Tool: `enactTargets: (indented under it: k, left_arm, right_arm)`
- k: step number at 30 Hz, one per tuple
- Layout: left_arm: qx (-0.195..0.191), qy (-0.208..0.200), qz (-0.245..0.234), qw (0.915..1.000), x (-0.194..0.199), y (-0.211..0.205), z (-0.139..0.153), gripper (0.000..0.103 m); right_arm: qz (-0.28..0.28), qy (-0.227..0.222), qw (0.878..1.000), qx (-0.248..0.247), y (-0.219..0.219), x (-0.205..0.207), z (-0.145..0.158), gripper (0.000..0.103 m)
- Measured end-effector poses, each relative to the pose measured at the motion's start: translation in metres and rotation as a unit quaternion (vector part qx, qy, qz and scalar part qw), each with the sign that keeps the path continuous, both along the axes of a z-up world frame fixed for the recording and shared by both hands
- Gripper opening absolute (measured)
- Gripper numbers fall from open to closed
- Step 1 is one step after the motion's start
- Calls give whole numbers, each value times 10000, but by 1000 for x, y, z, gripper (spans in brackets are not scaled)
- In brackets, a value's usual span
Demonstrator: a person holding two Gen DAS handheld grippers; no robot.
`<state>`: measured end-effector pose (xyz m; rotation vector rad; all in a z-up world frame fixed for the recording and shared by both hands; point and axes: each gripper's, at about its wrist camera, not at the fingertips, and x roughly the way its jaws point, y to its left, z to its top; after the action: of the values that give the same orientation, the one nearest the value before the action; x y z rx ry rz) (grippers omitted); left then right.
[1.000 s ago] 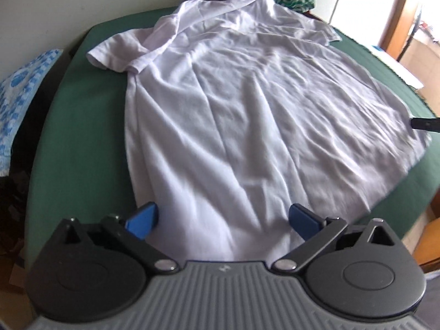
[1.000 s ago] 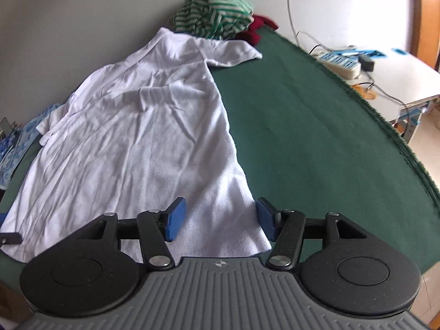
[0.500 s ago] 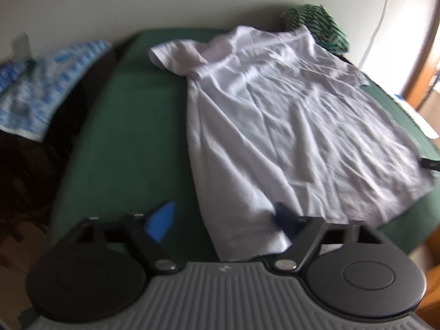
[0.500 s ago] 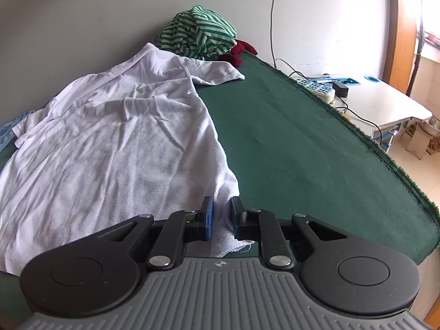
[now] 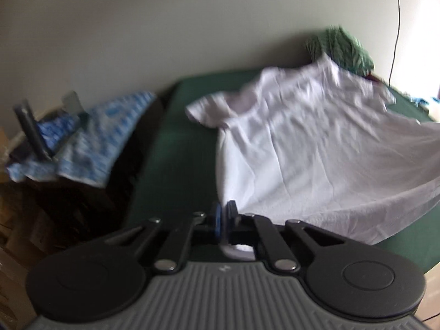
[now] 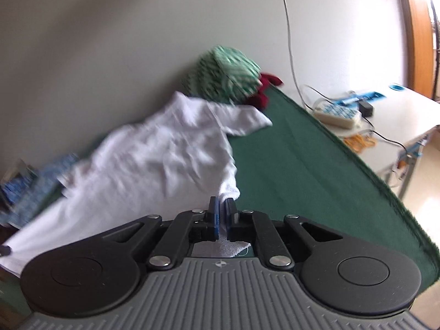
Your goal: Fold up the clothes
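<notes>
1. Left wrist: the left gripper (image 5: 223,220) pinches the shirt (image 5: 316,143) at its near hem corner, jaws just closed on cloth; the hem is raised off the green table (image 5: 176,148), probably to carry it toward the collar.
2. Right wrist: the right gripper (image 6: 221,216) pinches the shirt (image 6: 154,159) at its other hem corner, keeping the edge taut.

A green-covered table (image 6: 302,165) carries a white shirt (image 6: 165,159) spread along its wall edge, a striped green garment (image 6: 231,74) and red cloth (image 6: 265,88) bunched at the far corner.
</notes>
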<state>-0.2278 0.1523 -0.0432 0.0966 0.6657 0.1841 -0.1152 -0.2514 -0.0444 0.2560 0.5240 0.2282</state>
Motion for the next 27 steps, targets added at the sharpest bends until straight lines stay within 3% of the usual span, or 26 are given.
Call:
enactTargets:
  k: [2,5,9,11,14,16,17,18,19,22,23,24,25,27]
  left_arm:
    - [90,103,-13,9999,-13,-5,3,3]
    - [284,377,-12,9989,-30,-13,-5,4]
    - [532,1117,441,9913,-28,-14,-54,5]
    - [554,1343,622,9874,-29,-11,-67,6]
    - [677,1332,628,9868,-40,-12,-66,22]
    - [712,1233,521,9884,-48,-16,-62,37]
    - [709,1171,442,9896,-51,-19,-61,56]
    - [718,1091,408,9906,-53,-25,-61,66]
    - [694,1019,386,9916,-51,-29,-63,67]
    - [646,1160,282,9907,-37,-38,-77,59]
    - [691,1115,276,9910,-35,-43,-80,48]
    - [698,1090,242,9913,-32,-47,-80,29]
    - [675,1097,243,9914,-29,-49,-81,26]
    - [619,1118,260,9915,-23,-51,-83,6]
  right_arm:
    - [170,-154,9997,107,-5,-14,17,5]
    - [279,-35,9996,-77,-12,-27,15,5]
    - [106,926,9955,-180,-26,-24,-34,4]
    - [46,1134,9932,-257,-29,-26,-50,4]
    - [149,1146,9924,-414,-32,-36,-57,12]
    - [334,1002,9925,-622,-37,-44,-56,13]
    - [429,903,9917,-804,-37,-48,-55,15]
    - [514,820,9905,-972,-37,-51,-56,20]
    - [574,771,9892,-1111,-37,-51,-58,24]
    - [649,746,9881,-1180,-38,-47,-64,24]
    - [689,737,9886,-1120,-37,-44,-66,24]
    - [719,725,9887,-1096,-35,-42,-68,24]
    - [701,721,9886,-1122,-32,-39,-72,24]
    - [588,722,9887,-1178,-27,-34,-77,24]
